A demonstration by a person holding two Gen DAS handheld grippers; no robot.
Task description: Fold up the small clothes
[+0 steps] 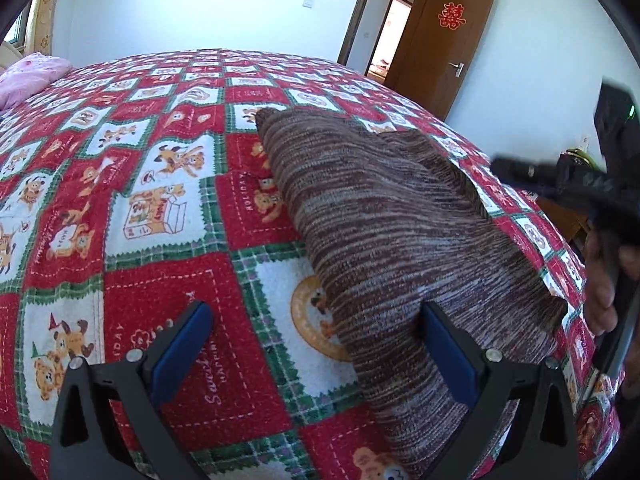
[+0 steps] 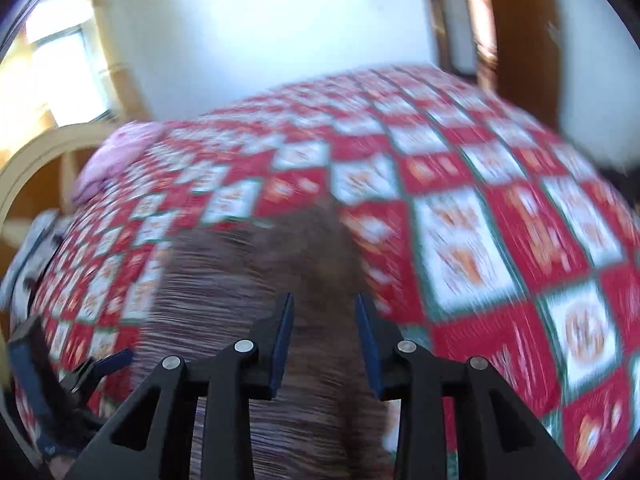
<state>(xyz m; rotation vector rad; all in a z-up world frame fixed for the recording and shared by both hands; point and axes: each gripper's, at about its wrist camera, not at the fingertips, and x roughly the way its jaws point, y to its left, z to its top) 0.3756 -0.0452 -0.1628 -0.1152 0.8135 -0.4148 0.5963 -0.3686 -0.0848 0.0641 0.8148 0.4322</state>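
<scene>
A brown striped knitted garment (image 1: 400,232) lies on the bed's red quilt (image 1: 160,184), printed with "HOLIDAY" and bears. The left gripper (image 1: 316,344) stands wide apart over its edge. The right gripper (image 2: 324,340) is partly apart above it, gripping nothing.

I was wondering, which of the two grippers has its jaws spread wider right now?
The left gripper: its blue pads stand far apart, straddling the brown knit garment's edge, while the right gripper shows only a narrow gap.
</scene>
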